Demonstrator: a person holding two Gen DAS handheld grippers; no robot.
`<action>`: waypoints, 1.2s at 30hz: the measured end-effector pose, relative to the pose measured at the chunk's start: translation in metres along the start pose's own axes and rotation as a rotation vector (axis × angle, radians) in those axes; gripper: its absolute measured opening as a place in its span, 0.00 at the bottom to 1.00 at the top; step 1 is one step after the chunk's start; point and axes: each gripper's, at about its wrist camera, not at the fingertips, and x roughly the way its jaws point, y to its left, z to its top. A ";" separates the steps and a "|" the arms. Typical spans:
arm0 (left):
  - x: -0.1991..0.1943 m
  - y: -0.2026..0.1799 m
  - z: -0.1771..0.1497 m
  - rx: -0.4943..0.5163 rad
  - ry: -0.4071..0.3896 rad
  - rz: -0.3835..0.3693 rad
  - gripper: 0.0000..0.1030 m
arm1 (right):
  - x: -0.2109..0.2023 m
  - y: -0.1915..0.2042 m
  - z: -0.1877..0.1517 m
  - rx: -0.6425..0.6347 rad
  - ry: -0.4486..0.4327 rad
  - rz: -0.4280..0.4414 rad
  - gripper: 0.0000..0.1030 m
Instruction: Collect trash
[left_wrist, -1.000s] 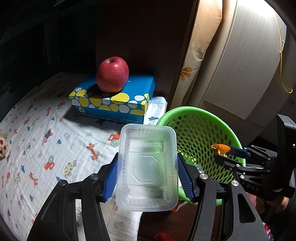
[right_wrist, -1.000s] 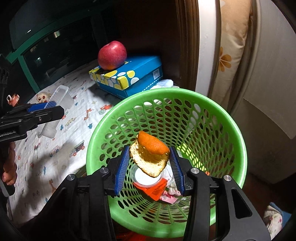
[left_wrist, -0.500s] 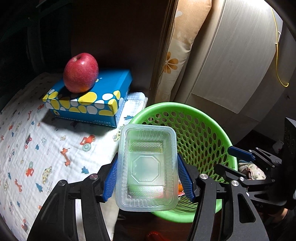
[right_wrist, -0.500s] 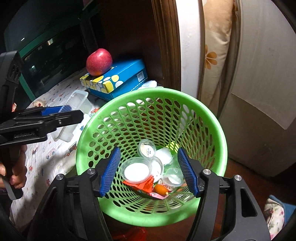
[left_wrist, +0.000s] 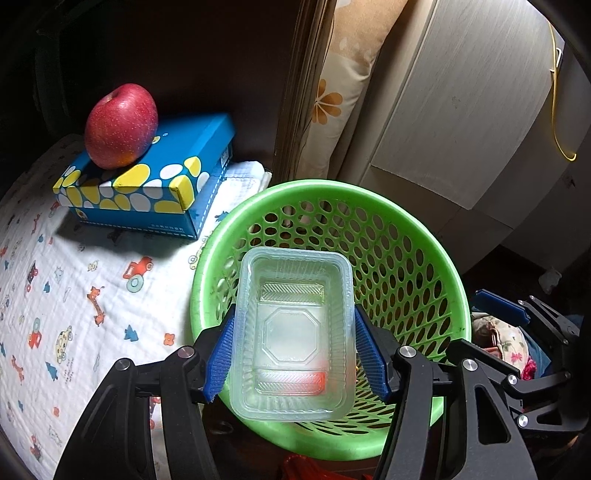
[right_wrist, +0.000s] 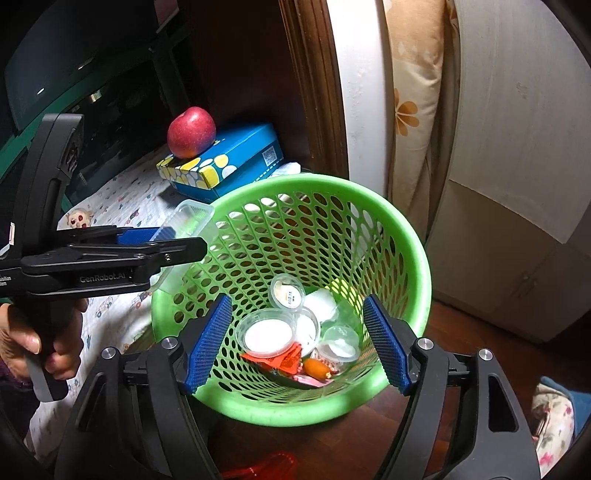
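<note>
Clear plastic fills the middle of my left wrist view: the tray sits clamped between the blue pads of my left gripper, open side toward the camera, held above the near rim of the green basket. From my right wrist view the same tray shows at about 10 o'clock from the basket's centre, poking over the left rim of the basket, with the left gripper closed on it and the hand wrapped round its handle.

My right gripper is spread wide with nothing between its pads; it hangs over the near side of the basket. Down in the basket bottom I can see several small round plastic cups, a red wrapper and an orange scrap lying together.

At 11 o'clock in the left view a red apple rests on a blue tissue box with yellow and white spots, and the box stands on a white printed cloth just beside the basket. A floral cushion leans upright at 12 o'clock behind the basket.
</note>
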 end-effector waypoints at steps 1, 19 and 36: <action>0.001 0.000 0.000 0.000 0.002 -0.002 0.57 | -0.001 0.000 0.000 0.002 -0.001 0.000 0.72; -0.022 0.022 -0.012 -0.059 -0.029 0.026 0.67 | -0.004 0.013 0.000 -0.002 -0.012 0.022 0.76; -0.091 0.103 -0.062 -0.209 -0.118 0.190 0.83 | 0.003 0.070 0.008 -0.067 -0.011 0.108 0.84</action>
